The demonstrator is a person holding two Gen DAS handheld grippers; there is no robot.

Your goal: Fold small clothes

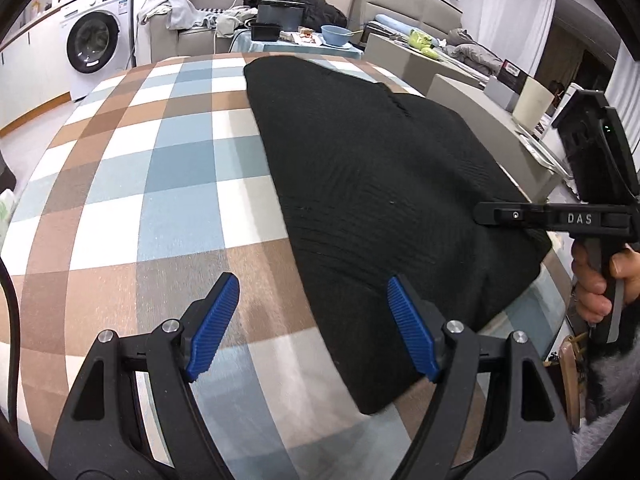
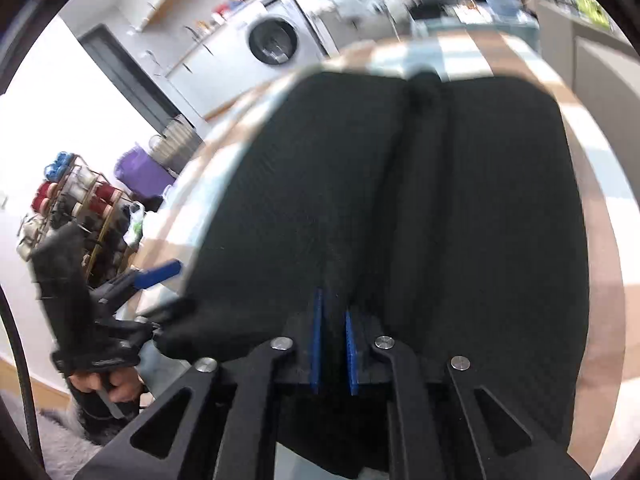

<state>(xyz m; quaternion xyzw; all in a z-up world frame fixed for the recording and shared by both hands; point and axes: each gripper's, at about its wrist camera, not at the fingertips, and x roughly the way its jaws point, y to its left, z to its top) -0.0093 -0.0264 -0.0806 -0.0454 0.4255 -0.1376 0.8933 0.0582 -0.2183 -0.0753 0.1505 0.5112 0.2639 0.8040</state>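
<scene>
One checked tablecloth [image 1: 120, 184] is seen, and it is taken here as the landmark. On it, toward its right side and reaching its near edge, one black ribbed knit garment [image 1: 360, 184] is spread flat; in the right wrist view a long ridge is seen along the middle of this garment [image 2: 480, 200], so it seems to be doubled there already. The garment is judged to be soft, limp and light, not fragile and not slippery, because the ribbed knit gives grip. It will probably sag and stretch when it is lifted, so it is best taken at an edge or a corner, with both layers pinched together, and carried low over the tablecloth.

Two grippers are counted. The left gripper [image 1: 314, 328] hangs released above the near part of the tablecloth, its jaws wide, with the near left border of the garment below and between them; nothing is pressed. The right gripper [image 2: 334, 344] is almost clenched at the near edge of the garment, and a fold of black cloth appears to be pinched between the blue pads [image 2: 317, 340]. Two hands are seen, the right hand [image 1: 600, 284] and the left hand [image 2: 108, 390], each on a handle.
</scene>
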